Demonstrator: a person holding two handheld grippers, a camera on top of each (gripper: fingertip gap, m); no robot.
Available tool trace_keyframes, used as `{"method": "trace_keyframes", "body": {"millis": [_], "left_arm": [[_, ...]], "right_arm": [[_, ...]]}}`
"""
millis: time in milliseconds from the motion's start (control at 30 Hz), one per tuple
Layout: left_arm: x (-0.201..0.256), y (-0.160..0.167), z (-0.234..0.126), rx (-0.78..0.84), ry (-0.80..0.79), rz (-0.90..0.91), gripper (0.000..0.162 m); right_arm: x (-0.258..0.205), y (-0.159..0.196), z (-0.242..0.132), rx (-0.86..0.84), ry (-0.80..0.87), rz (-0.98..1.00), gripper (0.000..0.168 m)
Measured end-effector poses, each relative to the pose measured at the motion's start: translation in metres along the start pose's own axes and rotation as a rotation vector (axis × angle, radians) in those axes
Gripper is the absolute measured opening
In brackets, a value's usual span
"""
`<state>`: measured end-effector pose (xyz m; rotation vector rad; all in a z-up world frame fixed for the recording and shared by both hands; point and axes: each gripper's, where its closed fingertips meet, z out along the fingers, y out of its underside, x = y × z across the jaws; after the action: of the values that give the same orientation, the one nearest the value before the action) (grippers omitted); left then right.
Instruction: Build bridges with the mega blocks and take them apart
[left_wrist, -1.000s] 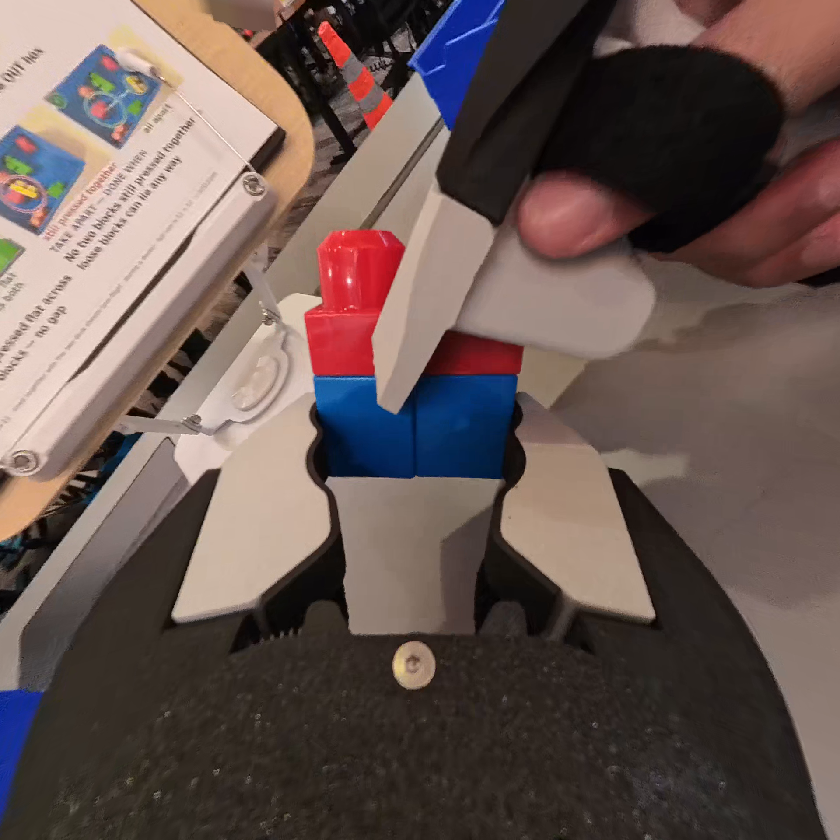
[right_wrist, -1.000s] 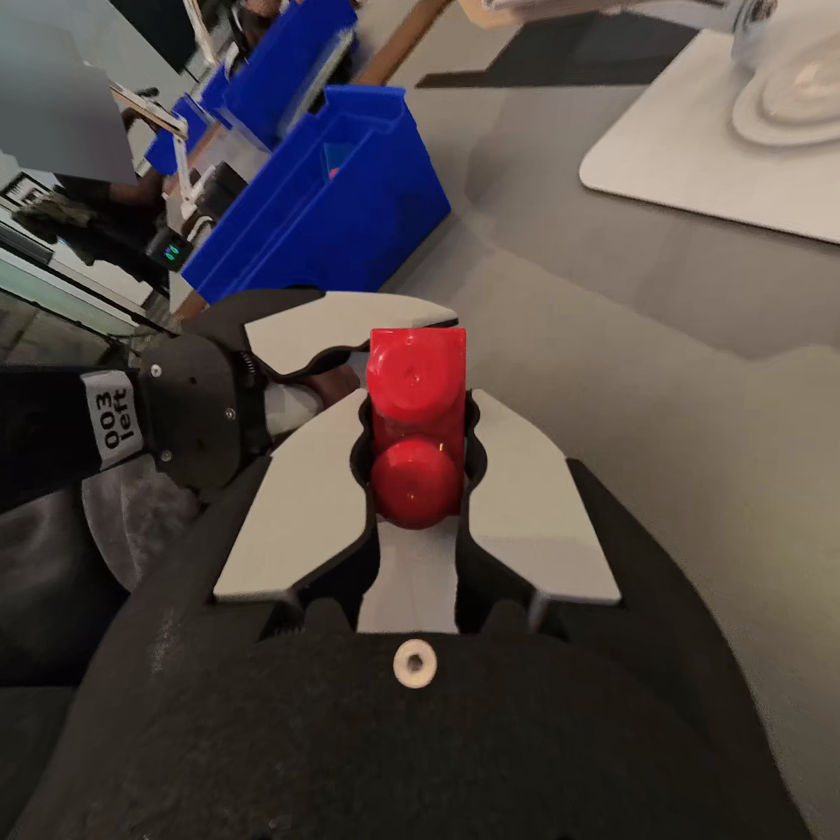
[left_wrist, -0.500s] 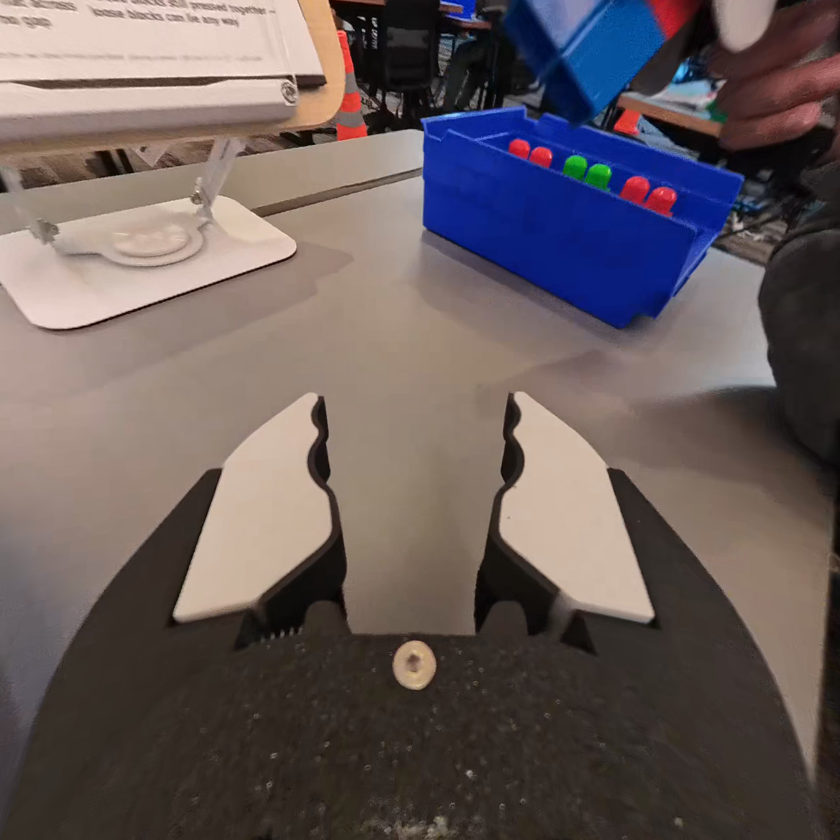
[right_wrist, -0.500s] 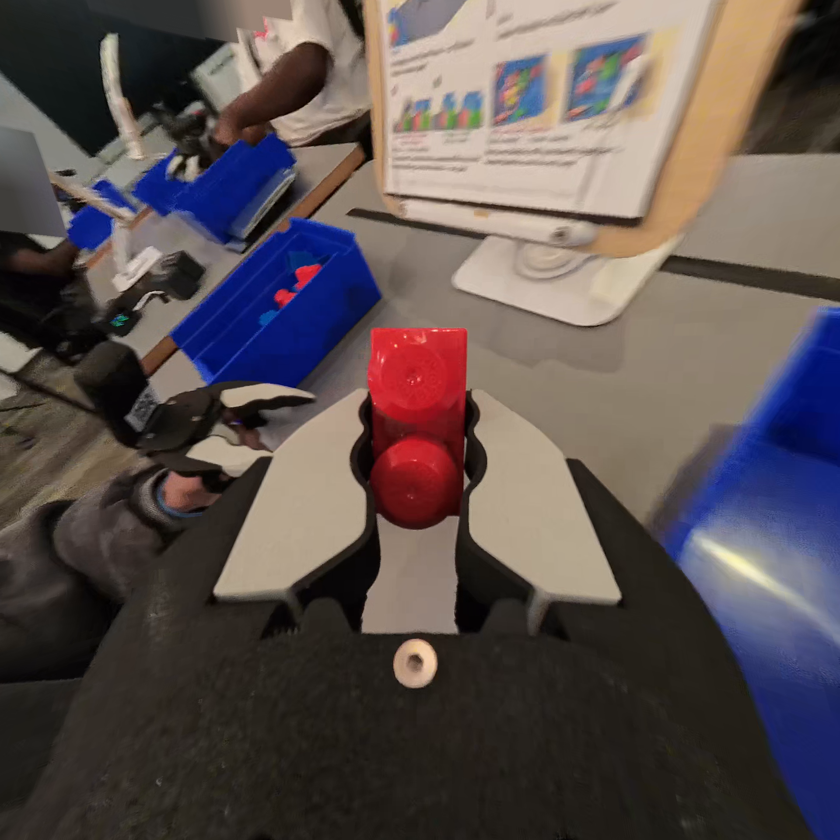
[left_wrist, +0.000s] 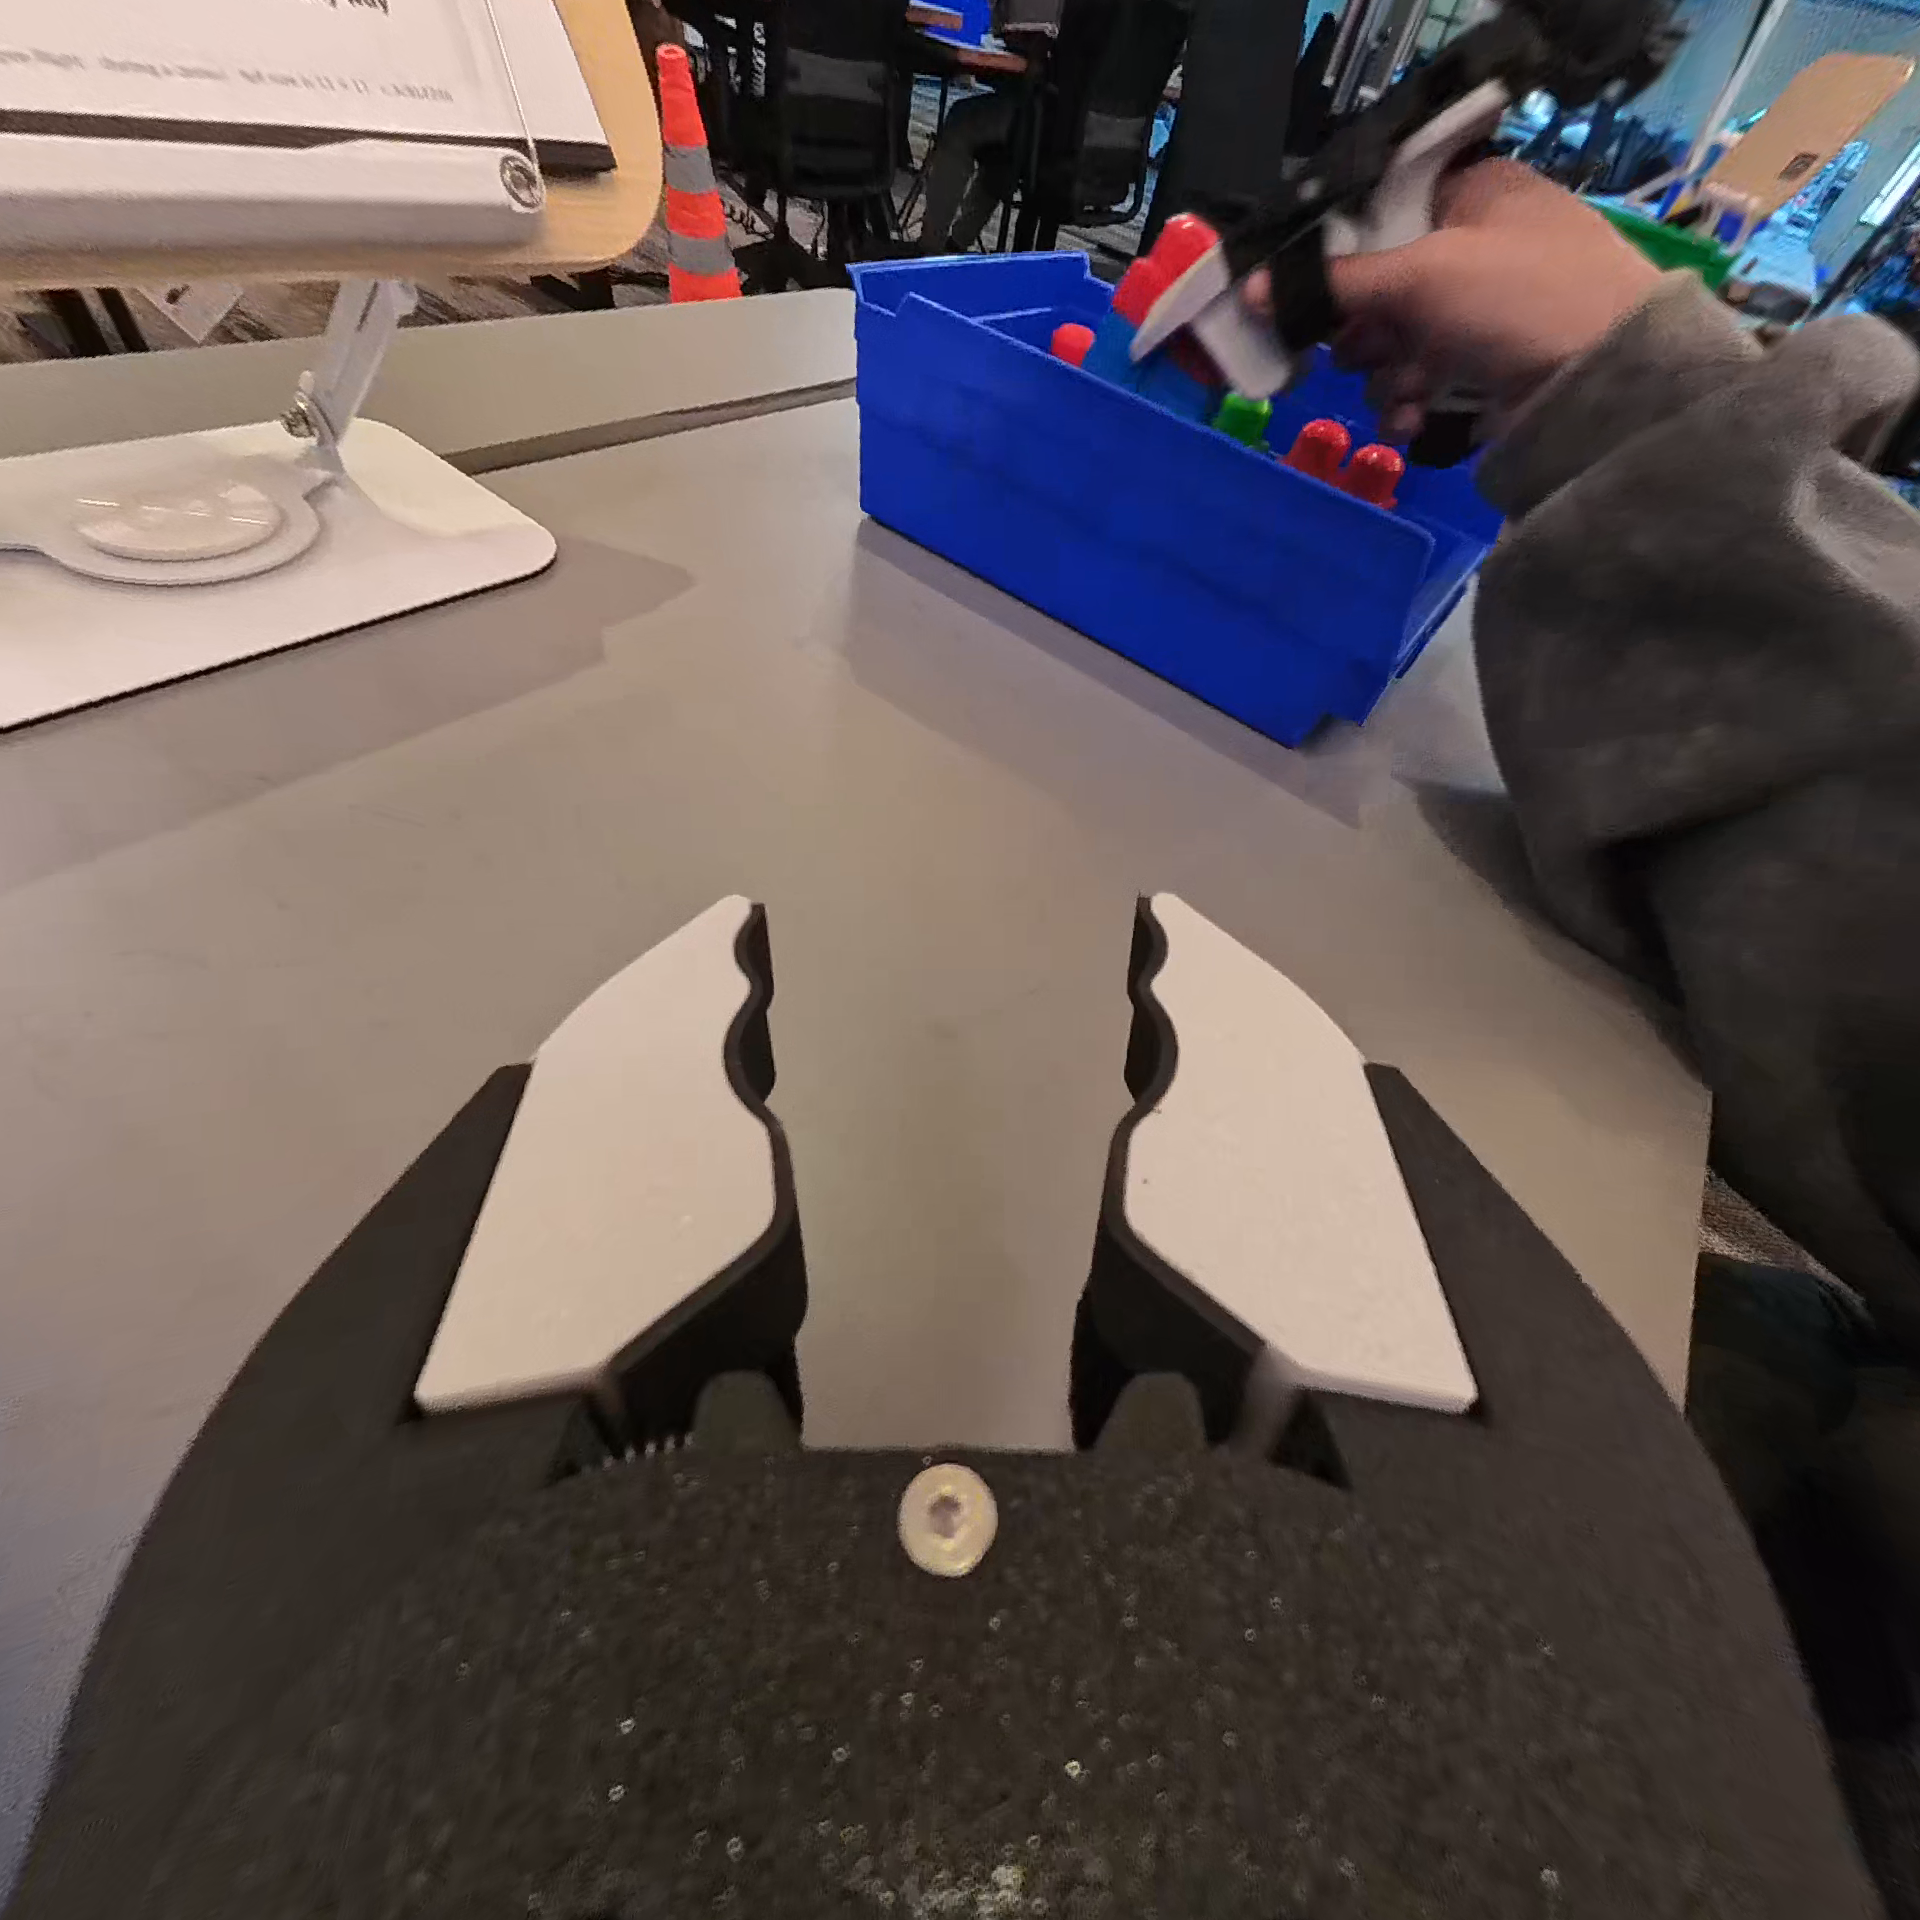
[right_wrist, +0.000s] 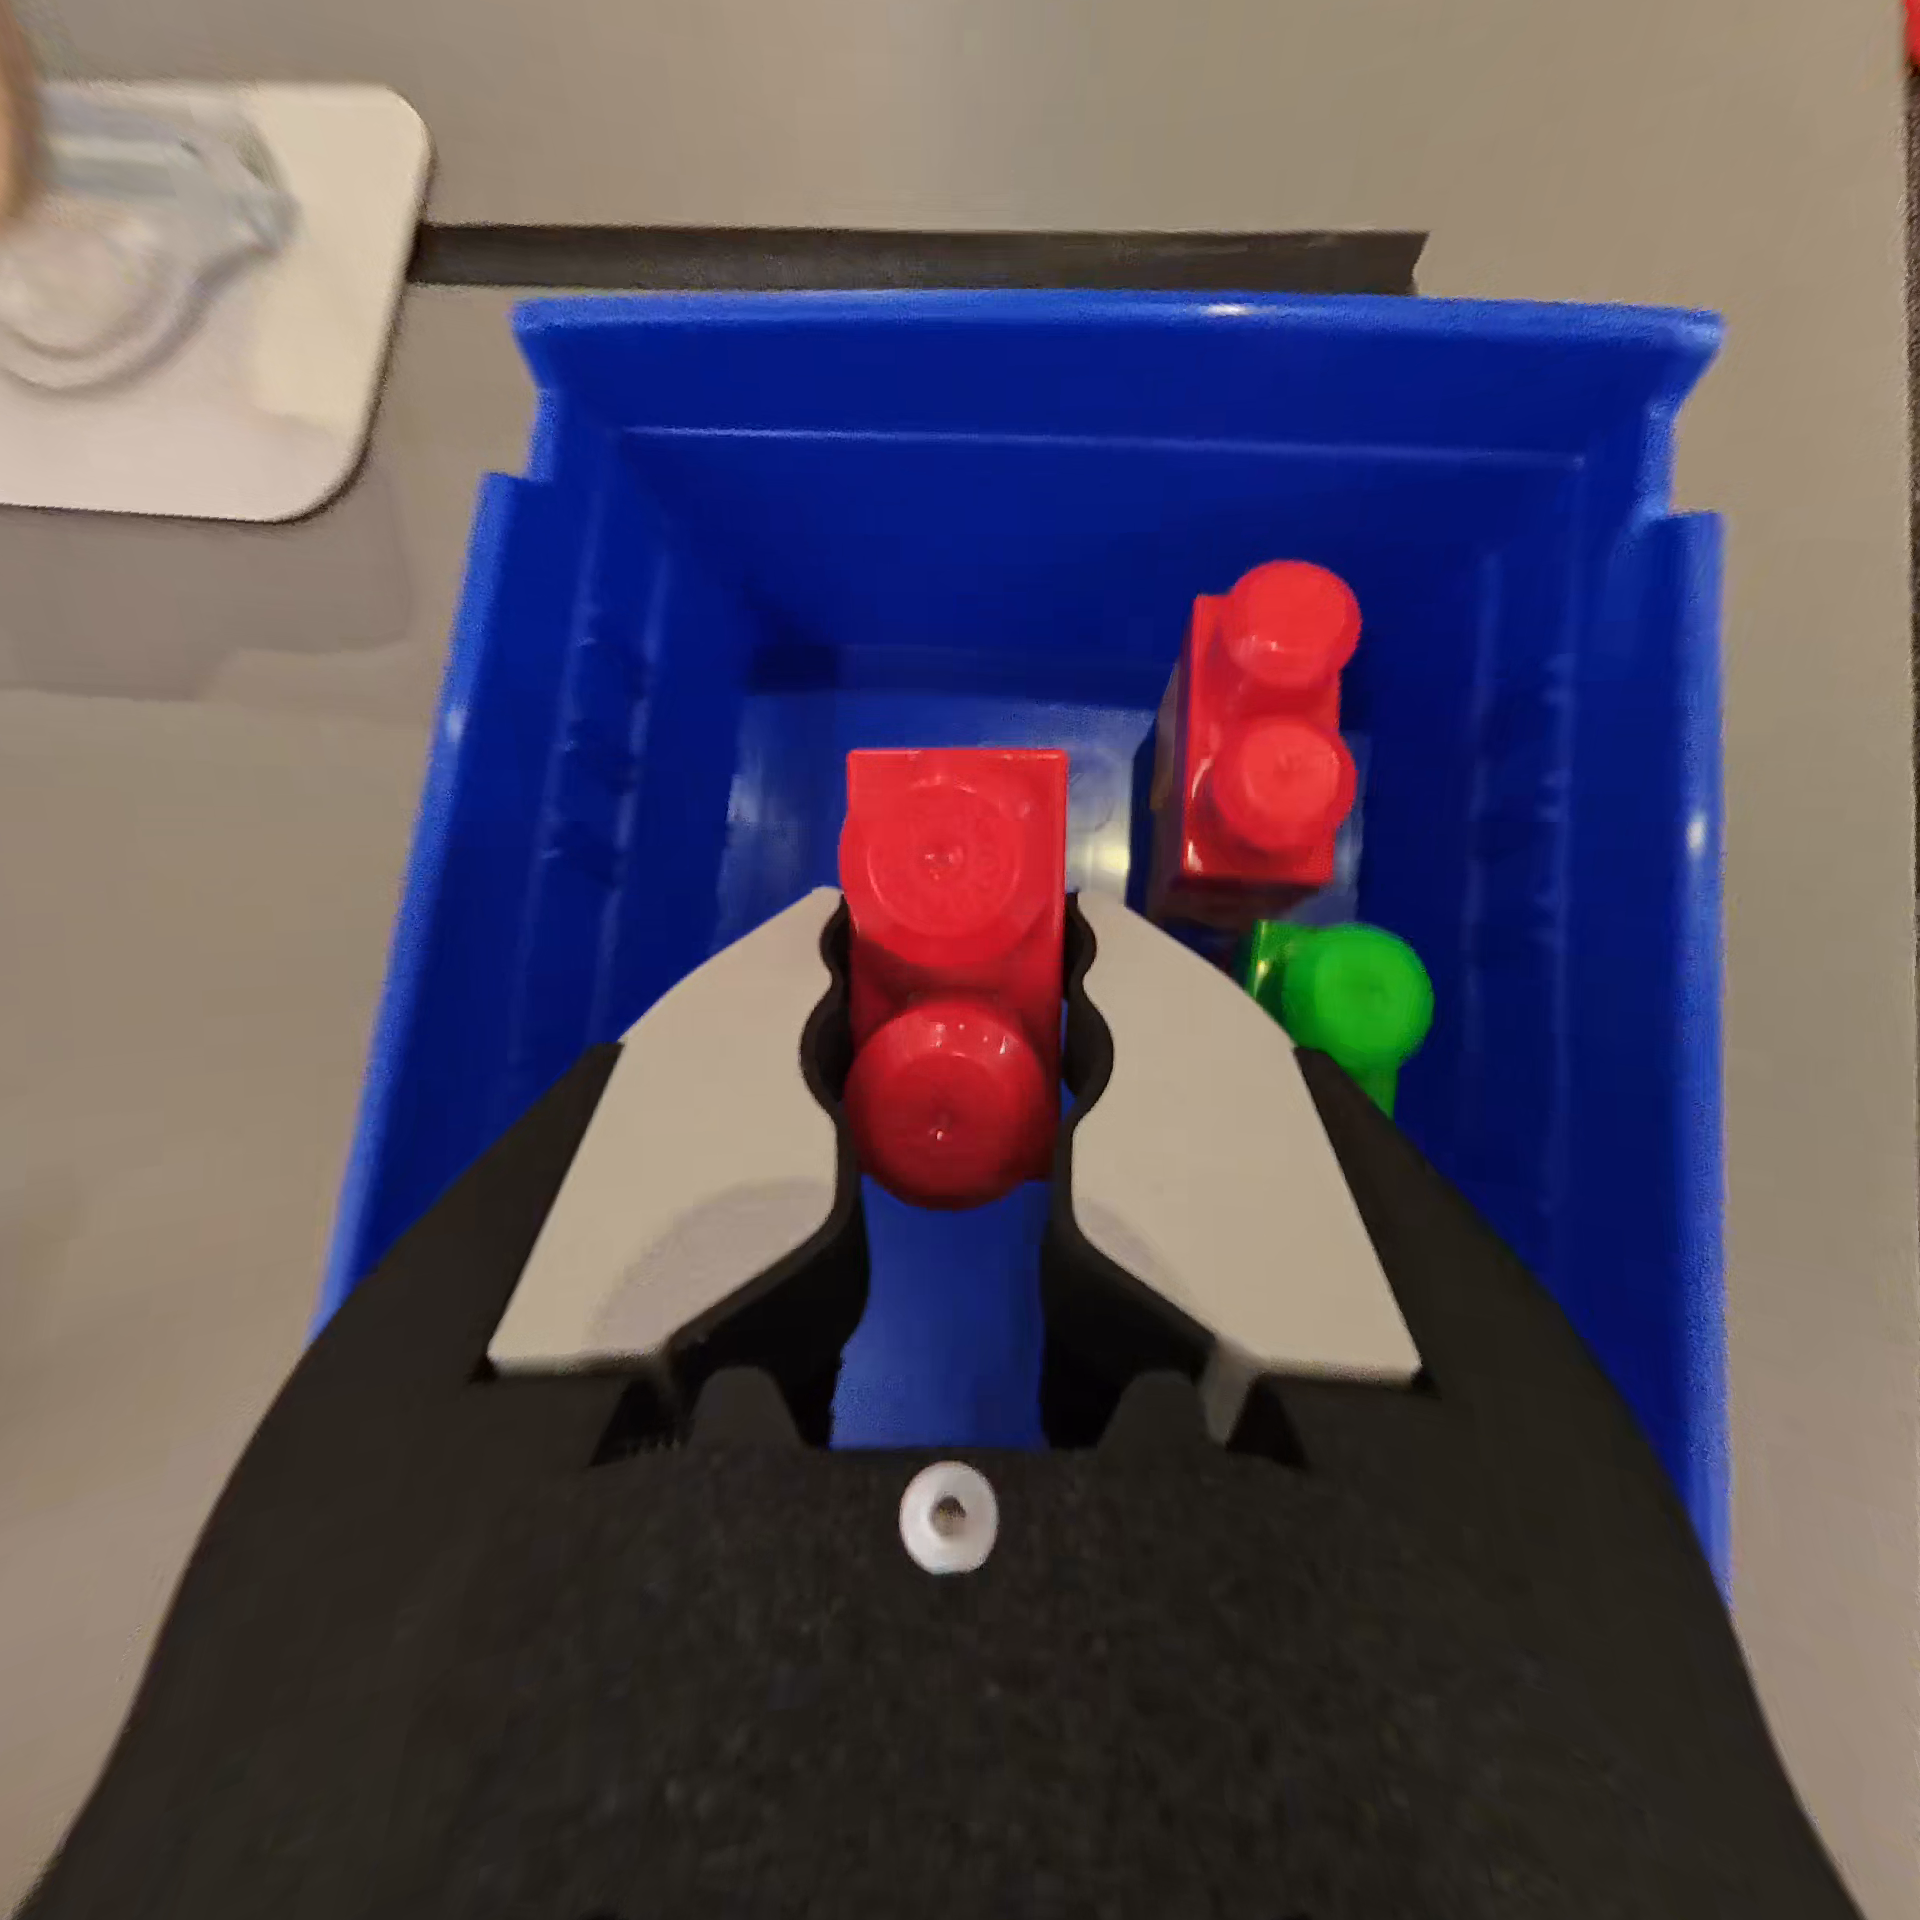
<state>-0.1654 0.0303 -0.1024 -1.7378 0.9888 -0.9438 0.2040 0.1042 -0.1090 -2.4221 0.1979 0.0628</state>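
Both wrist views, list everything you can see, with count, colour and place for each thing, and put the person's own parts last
held block: one, red, two studs, clamped in the right gripper above the bin
bin: one, blue, on the table, open top
loose red block: one in the right wrist view, in the bin's far right part; the left wrist view shows more red studs inside
green block: one, in the bin, just nearer than the loose red block
table: one, grey
document stand: one, white base, at the table's far left, holding a printed sheet
traffic cone: one, orange with grey bands, beyond the table
left gripper: open, empty, over bare table
right gripper: shut on the held block
hand: one, grey sleeve, holding the right gripper
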Motion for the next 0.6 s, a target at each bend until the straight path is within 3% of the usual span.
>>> {"method": "trace_keyframes", "body": {"millis": [167,333,433,500,600], "left_arm": [[-0.002,0.009,0.007,-0.038,-0.006,0.034,0.065],[-0.003,0.016,0.009,-0.066,-0.011,0.052,0.067],[-0.003,0.017,0.008,-0.065,-0.009,0.045,0.067],[-0.002,0.017,0.008,-0.064,0.003,0.026,0.068],[-0.001,0.015,0.006,-0.058,0.014,0.008,0.07]], "right_arm": [[0.008,-0.004,0.055,-0.152,0.055,-0.055,0.037],[0.02,-0.002,0.074,-0.192,0.123,-0.049,0.038],[0.02,-0.004,0.074,-0.181,0.102,-0.017,0.039],[0.015,-0.007,0.064,-0.166,0.085,-0.037,0.065],[0.003,-0.033,0.011,-0.018,0.098,-0.097,0.069]]}}
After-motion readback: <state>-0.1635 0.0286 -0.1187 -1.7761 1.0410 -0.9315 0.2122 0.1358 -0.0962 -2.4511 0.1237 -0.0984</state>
